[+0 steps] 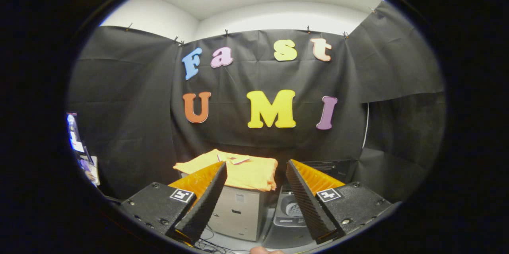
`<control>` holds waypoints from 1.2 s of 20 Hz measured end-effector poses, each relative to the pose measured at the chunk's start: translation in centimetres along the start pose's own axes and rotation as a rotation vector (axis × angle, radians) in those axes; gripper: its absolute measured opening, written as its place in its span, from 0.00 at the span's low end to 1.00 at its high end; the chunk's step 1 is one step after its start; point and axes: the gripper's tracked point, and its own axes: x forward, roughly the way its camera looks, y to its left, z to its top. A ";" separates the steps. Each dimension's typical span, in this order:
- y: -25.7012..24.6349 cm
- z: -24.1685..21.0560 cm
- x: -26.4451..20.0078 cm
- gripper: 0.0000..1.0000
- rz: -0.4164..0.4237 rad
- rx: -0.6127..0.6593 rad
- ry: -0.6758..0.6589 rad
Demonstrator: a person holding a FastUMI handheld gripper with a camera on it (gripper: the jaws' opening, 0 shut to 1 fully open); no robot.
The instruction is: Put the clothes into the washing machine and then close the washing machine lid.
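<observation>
Black cloth walls the booth under a white ceiling (254,3). A grey cabinet (238,214) stands beyond the fingers, the folded yellow clothes (242,170) on top. The washing machine (292,214) sits at the cabinet's 3 o'clock, lid raised. The gripper (256,172) hangs level, fingers spread wide and empty, the clothes at 12 o'clock.

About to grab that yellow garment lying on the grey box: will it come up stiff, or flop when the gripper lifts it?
The yellow garment probably flops: it lies folded flat, and its edge droops over the grey box. It looks thin, so likely light. A pinch may lift one layer and unfold it. The gripper is open, short of it.
</observation>
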 end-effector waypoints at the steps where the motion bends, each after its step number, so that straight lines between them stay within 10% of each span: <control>1: 0.8 0.3 0.7 0.97 -0.001 0.003 0.003; 24: 10.7 -1.6 27.0 0.97 0.105 0.067 0.576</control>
